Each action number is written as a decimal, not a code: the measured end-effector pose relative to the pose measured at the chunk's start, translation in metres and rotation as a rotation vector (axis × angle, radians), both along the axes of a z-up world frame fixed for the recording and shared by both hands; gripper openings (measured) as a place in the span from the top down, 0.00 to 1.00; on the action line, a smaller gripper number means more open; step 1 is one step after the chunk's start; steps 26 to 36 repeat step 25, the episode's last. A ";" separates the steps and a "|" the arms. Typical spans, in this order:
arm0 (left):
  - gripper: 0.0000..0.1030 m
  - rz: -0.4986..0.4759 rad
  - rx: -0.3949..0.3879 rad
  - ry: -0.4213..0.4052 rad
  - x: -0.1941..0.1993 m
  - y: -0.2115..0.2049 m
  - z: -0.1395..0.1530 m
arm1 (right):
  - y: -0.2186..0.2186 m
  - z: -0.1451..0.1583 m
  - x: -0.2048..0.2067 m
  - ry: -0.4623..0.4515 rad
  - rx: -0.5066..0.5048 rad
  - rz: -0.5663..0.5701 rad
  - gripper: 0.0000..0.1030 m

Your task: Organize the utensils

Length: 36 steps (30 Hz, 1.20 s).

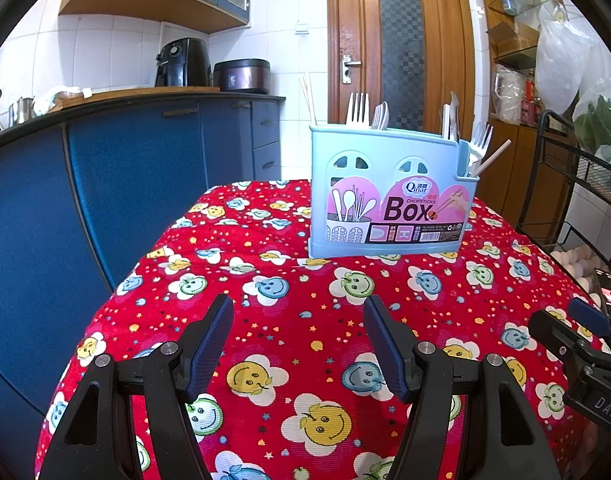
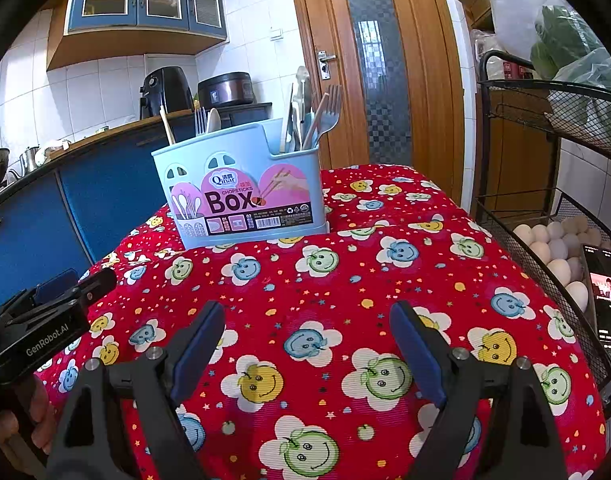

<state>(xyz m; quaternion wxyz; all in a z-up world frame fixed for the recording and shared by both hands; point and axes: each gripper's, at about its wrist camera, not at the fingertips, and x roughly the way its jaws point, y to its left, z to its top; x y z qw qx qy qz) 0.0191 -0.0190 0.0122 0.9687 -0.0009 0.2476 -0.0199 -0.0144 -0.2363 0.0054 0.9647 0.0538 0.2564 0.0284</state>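
Pale-blue chopsticks box stands on the desk, well beyond left tongs and right tongs, both wide open, empty.

Bare worktop lay clear ahead of both open jaws, utensil box blocked the far middle, wire rack crowded the right, blue cabinets hemmed the left

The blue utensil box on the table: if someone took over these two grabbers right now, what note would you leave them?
Left hand-held gripper: open, empty, above the red tablecloth.
Right hand-held gripper: open, empty, alongside.
The blue chopsticks box stands upright at the far end of the table, already holding forks, spoons and chopsticks.
No loose utensils show on the cloth.
Left: possibly nothing; check beyond these views.
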 end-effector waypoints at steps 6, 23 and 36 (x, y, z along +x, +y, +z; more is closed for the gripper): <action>0.33 0.001 0.000 0.001 0.000 0.000 0.000 | 0.000 0.000 0.000 0.000 0.000 0.001 0.16; 0.33 0.002 -0.005 0.004 0.000 0.001 0.000 | 0.000 0.000 0.000 0.000 0.000 0.001 0.16; 0.33 0.002 -0.007 0.004 0.000 0.001 0.000 | -0.001 0.000 0.000 0.001 0.000 0.001 0.16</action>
